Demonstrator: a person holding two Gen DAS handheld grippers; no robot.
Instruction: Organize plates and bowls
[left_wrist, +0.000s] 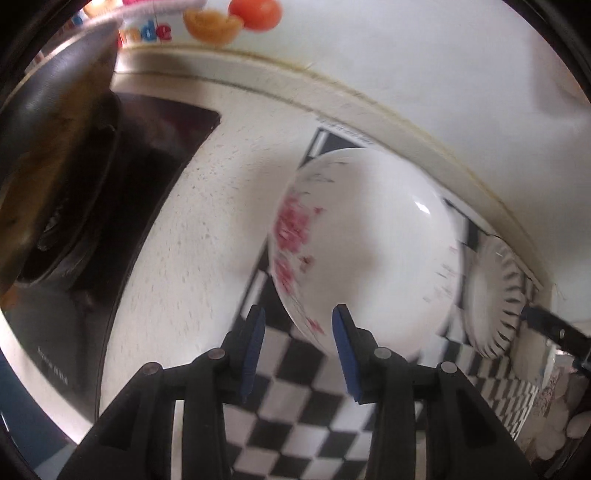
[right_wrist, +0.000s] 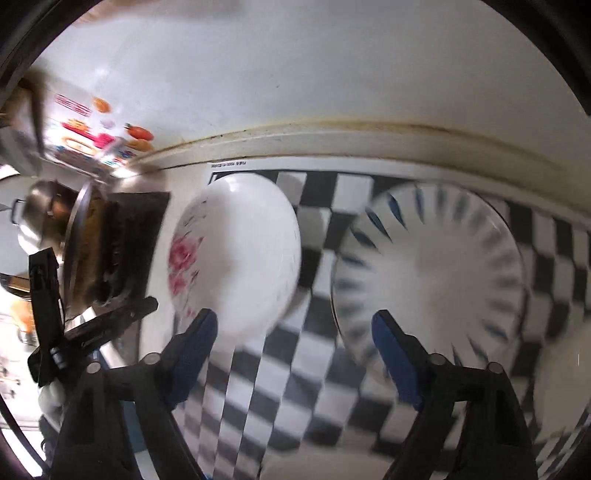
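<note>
My left gripper (left_wrist: 299, 325) is pointing steeply down over the checkered mat (left_wrist: 295, 398). Its blue pads (left_wrist: 255, 339) are standing a narrow gap apart, with nothing between them; the floral bowl's (left_wrist: 369, 251) near rim is showing in the gap, but it lies on the mat beneath, apart from the pads, so I am gripping nothing.

My right gripper (right_wrist: 295, 354) is also pointing down at the checkered mat (right_wrist: 295, 387). Its jaws are standing wide apart and empty, with bare mat between the pads (right_wrist: 195, 347).

The floral bowl (right_wrist: 240, 254) is sitting upright on the mat, on its left part toward the mat's far edge, pink flowers on its left side. The ribbed plate (right_wrist: 432, 273), white with dark blue strokes round the rim, is lying on the same mat to the right of the bowl, apart from it. In the left view this plate (left_wrist: 495, 295) is showing beyond the bowl's right side.

Left of the mat, on the speckled counter (left_wrist: 207, 229), I am seeing a dark stove top (left_wrist: 147, 177). Beyond the mat's far edge a white wall (right_wrist: 295, 74) is rising. Both views are motion-blurred.
</note>
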